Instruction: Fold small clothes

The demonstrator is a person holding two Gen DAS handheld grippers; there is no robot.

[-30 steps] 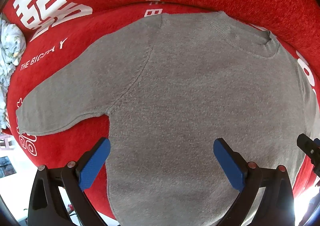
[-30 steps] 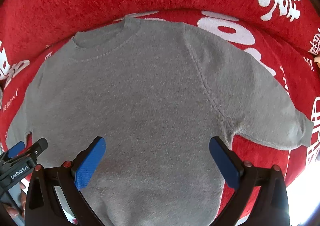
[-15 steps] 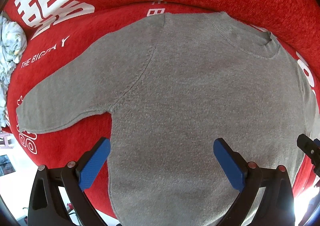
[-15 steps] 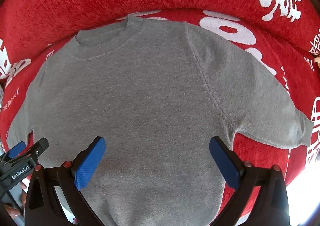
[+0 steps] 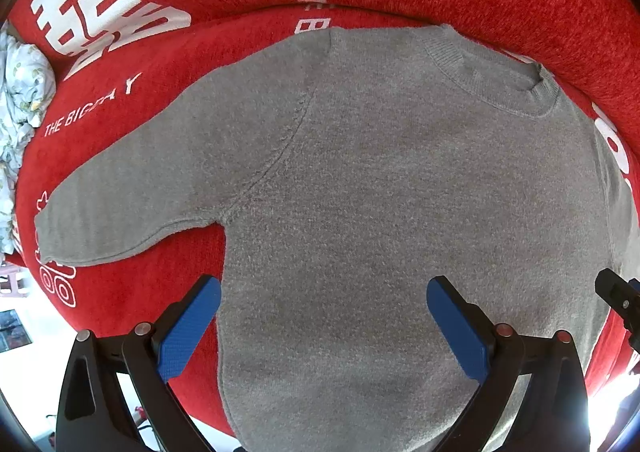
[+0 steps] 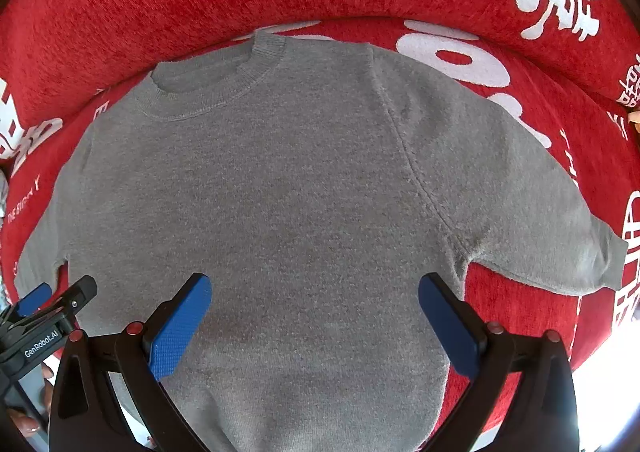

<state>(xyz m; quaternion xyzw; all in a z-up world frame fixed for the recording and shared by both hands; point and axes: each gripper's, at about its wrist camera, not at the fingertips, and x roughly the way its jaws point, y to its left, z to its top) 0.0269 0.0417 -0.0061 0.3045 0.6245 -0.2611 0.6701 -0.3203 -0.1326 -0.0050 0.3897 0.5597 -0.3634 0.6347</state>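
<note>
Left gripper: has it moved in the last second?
Yes, slightly. The grey sweater and the white lettering on the red cover both sit a little lower-right, so the left gripper drifted up-left.

A red sofa seat (image 5: 132, 280) carries a flat grey sweater (image 5: 380, 212).

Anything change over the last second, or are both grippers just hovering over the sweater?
Almost nothing. Both views creep very slightly relative to the grey sweater. The left gripper and right gripper stay open above it, holding nothing. The sweater stays flat, sleeves spread, on the red cover.
</note>
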